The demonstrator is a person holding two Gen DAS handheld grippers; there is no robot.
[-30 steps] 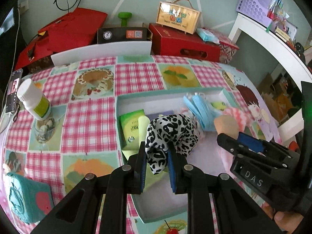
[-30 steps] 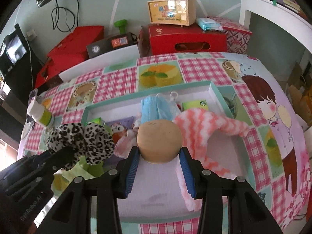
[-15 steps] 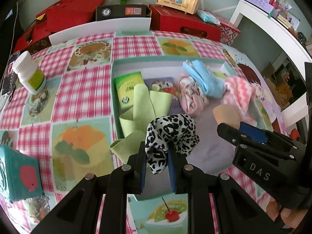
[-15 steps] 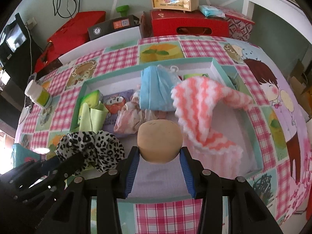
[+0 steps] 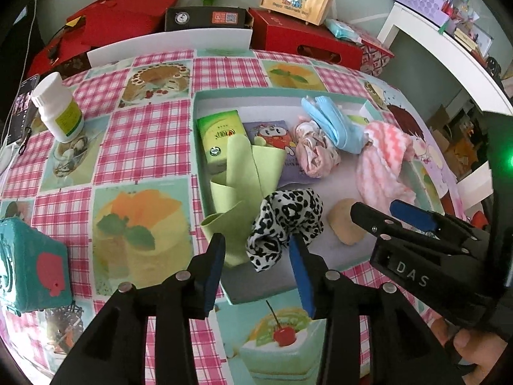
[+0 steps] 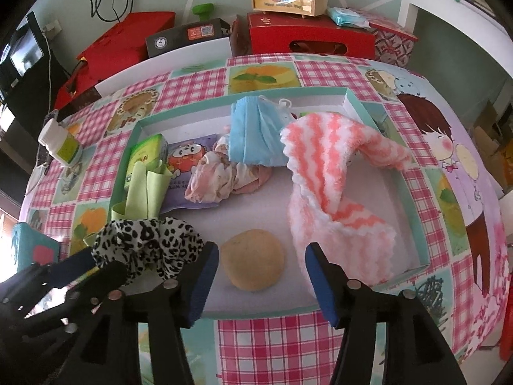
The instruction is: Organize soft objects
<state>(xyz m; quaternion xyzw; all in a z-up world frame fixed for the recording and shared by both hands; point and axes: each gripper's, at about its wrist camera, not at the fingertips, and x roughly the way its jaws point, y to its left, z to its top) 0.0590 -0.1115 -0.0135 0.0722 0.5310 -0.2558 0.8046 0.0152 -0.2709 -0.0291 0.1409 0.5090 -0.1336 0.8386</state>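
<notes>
1. The left wrist view takes in the teal box (image 5: 30, 266) at the table's left edge and a person's fingers (image 5: 474, 349) under the other tool; the right wrist view shows neither fingers nor that box whole, only a corner of it.
2. The right wrist view shows the full right wall of the shallow tray (image 6: 413, 192) and the cartoon-girl print on the tablecloth (image 6: 449, 147) beyond it; the left wrist view has that side partly blocked by the right gripper (image 5: 400, 215).
3. The white bottle (image 5: 57, 109) stands well apart from the tray, on the checked cloth to its left.
4. Inside the tray, the front middle floor is bare and grey; the back and left are crowded with a green packet (image 5: 221, 134), a light green cloth (image 5: 240, 173), a crumpled pink cloth (image 6: 221, 173), a blue mask (image 6: 256, 134) and a pink-and-white striped fleece (image 6: 330, 173) that drapes over the right wall.
5. The green cloth hangs out over the tray's left front rim.
6. The left gripper (image 5: 256, 256) is opening its jaws; the leopard-print scrunchie (image 5: 285, 227) hangs between them, touching the right pad and clear of the left.
7. The right gripper (image 6: 261, 276) is also opening; the tan round sponge (image 6: 253, 260) lies on the tray floor between its pads, touching neither.
</notes>
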